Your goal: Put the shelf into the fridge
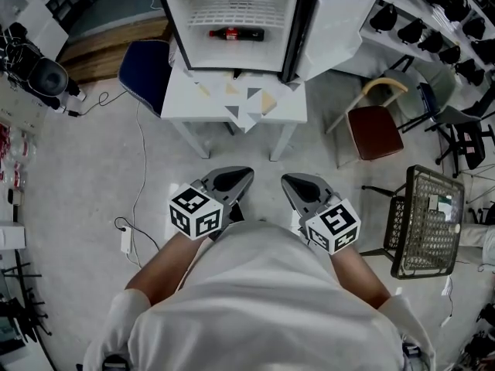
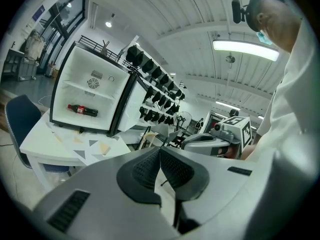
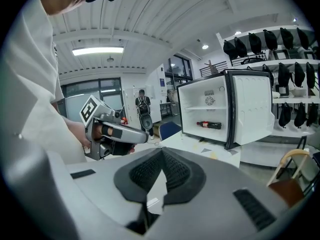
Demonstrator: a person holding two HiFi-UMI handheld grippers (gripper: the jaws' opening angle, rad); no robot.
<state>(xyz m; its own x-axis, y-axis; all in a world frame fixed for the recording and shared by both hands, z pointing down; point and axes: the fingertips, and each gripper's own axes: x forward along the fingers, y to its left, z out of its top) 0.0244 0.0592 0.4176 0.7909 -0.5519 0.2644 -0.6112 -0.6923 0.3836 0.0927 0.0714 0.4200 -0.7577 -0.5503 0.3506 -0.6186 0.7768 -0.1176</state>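
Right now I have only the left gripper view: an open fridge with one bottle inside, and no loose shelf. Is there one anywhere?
Observer: Yes. The head view shows a dark wire rack on the person's right, well apart from the table.
Operator: Is the right tool holding anything?
Observer: No. The right gripper view shows the right tool shut, with nothing between its jaws.
Operator: Is anything lying on the person's left?
Observer: A white power strip lies on the floor there.
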